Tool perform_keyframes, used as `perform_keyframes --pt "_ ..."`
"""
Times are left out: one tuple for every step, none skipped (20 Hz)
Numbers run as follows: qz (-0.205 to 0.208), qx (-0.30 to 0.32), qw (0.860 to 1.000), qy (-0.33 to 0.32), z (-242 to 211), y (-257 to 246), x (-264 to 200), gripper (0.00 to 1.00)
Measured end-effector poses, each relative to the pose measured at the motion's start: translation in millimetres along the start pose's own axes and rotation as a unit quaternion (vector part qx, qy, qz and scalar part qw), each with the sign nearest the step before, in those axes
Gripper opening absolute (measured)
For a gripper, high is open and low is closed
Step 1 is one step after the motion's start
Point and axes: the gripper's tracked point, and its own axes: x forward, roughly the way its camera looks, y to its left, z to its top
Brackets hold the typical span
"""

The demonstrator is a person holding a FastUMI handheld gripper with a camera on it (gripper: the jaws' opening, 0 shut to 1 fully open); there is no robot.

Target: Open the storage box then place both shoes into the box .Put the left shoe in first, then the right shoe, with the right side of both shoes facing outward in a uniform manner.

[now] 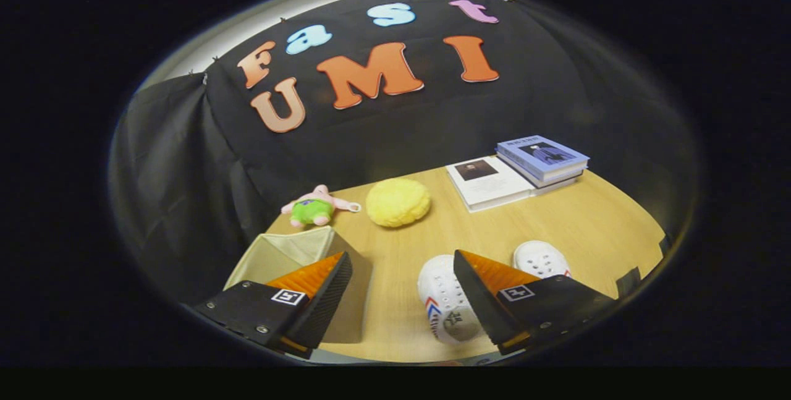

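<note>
My gripper (401,273) hangs open above the wooden table (593,227), with nothing between its fingers. A beige fabric storage box (281,255) stands open under and beyond the left finger (321,282). Two white shoes lie by the right finger (488,282). One white shoe (442,292), with red and blue stripes on its side, lies just inside that finger and is partly hidden by it. The second white shoe (541,259) shows only its toe beyond the same finger.
A pink and green plush toy (316,205) and a round yellow plush (397,202) lie beyond the box. A white book (488,182) and a stack of books (542,159) sit at the table's far right, against the black cloth wall.
</note>
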Motion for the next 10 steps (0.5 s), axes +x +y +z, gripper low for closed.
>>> perform_keyframes --pt "-0.009 -0.006 1.000 0.007 -8.1 -11.7 3.2 0.98" --pt "-0.016 -0.010 1.000 0.015 -17.1 -21.3 5.6 0.98" --pt "-0.021 -0.010 0.999 0.023 -26.3 -30.0 8.9 0.98" --pt "-0.024 -0.006 0.999 0.033 -35.3 -38.2 11.6 0.98" --pt "-0.028 -0.003 0.999 0.042 -43.9 -45.3 16.2 0.98" --pt "-0.033 -0.001 0.998 0.051 -53.2 -52.2 19.7 0.98" --pt "-0.038 -0.003 0.998 0.059 -60.9 -57.9 24.3 0.98" --pt "-0.042 -0.005 0.997 0.068 -68.2 -63.3 28.0 0.98" --pt "-0.042 -0.004 0.996 0.077 -75.2 -67.5 32.1 0.98" --pt "-0.042 -0.003 0.995 0.087 -82.9 -71.6 34.0 0.98"
